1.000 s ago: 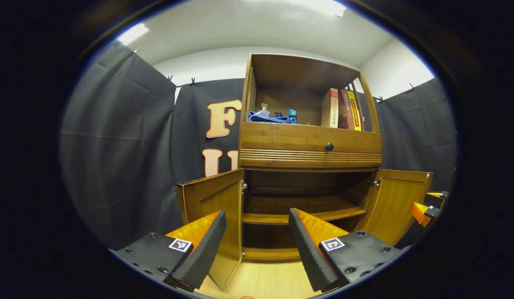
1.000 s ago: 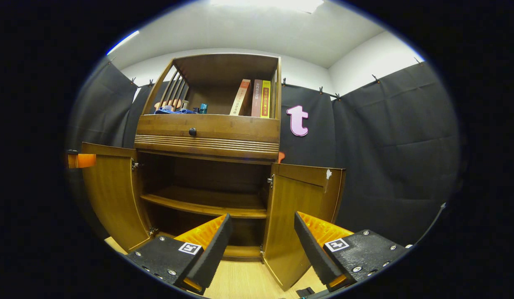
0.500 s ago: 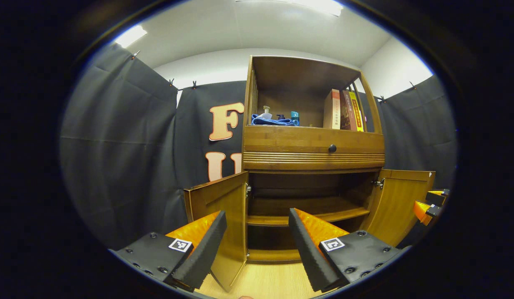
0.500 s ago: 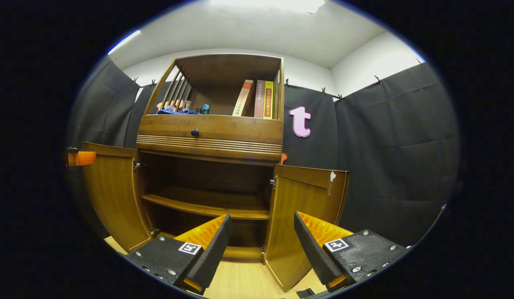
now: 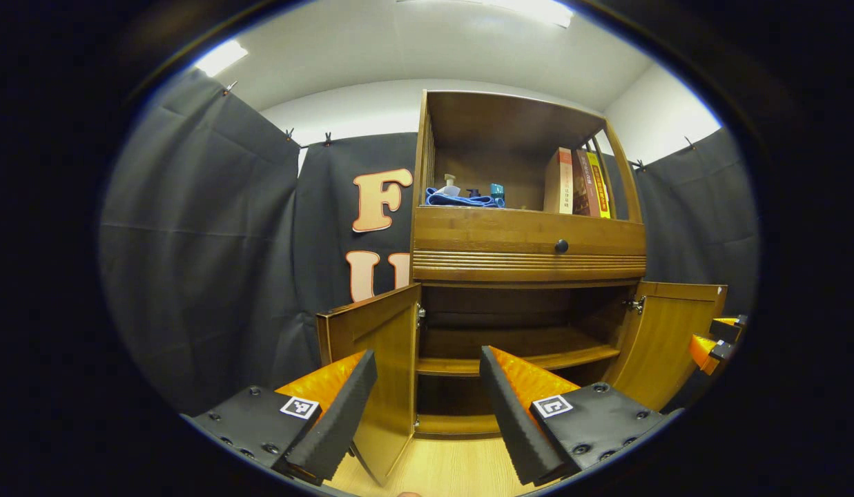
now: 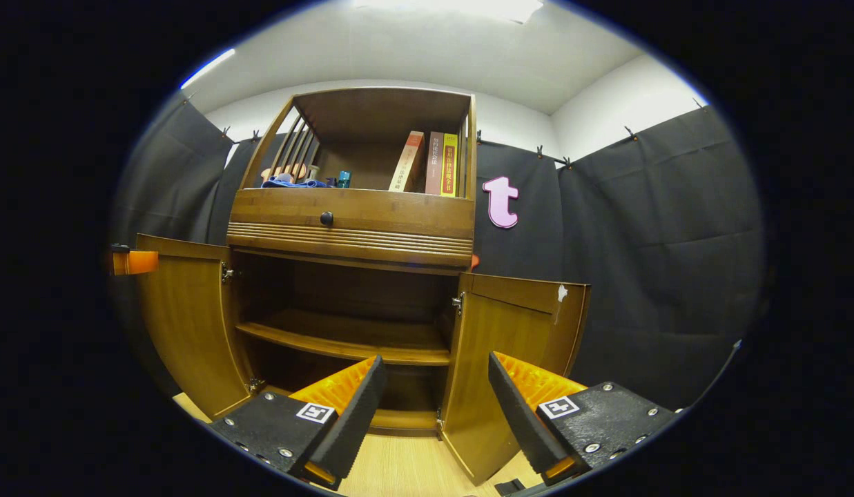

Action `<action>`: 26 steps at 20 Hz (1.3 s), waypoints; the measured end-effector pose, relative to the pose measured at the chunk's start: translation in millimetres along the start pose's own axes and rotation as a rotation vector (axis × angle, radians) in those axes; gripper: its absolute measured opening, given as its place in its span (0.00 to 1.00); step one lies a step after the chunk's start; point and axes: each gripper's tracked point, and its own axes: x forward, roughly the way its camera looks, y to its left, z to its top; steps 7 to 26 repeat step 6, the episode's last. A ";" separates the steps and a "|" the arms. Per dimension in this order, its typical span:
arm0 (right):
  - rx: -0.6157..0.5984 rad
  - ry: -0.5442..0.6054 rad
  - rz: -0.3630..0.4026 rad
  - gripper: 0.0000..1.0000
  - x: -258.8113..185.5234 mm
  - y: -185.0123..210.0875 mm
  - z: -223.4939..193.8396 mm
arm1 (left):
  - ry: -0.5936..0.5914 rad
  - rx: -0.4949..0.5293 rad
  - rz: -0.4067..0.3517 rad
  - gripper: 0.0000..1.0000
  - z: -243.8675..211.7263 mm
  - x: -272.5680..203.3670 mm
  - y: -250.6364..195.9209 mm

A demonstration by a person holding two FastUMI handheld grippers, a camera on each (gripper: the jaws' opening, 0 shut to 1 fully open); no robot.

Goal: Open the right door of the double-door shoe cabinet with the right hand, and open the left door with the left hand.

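Cabinet (image 5: 527, 252): upright, on floor, front facing both grippers.
Left door (image 5: 378, 359): swung outward.
Right door (image 6: 509, 359): swung outward.
Left gripper (image 5: 427, 404): level before cabinet, wide, empty.
Right gripper (image 6: 433, 411): level before cabinet, wide, empty.

Glossy wooden cabinet (image 6: 351, 228), matt cloth wall (image 6: 661, 241)

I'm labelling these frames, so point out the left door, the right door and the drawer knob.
left door (image 5: 378, 359): left gripper view, inner face.
right door (image 6: 496, 359): right gripper view, inner face.
drawer knob (image 6: 326, 218): right gripper view, knob's front.
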 end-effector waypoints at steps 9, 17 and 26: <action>0.004 -0.003 -0.011 1.00 -0.3 -2.3 2.4 | -0.002 0.010 -0.004 0.96 -1.1 2.2 1.5; 0.004 -0.003 -0.011 1.00 -0.3 -2.3 2.4 | -0.002 0.010 -0.004 0.96 -1.1 2.2 1.5; 0.004 -0.003 -0.011 1.00 -0.3 -2.3 2.4 | -0.002 0.010 -0.004 0.96 -1.1 2.2 1.5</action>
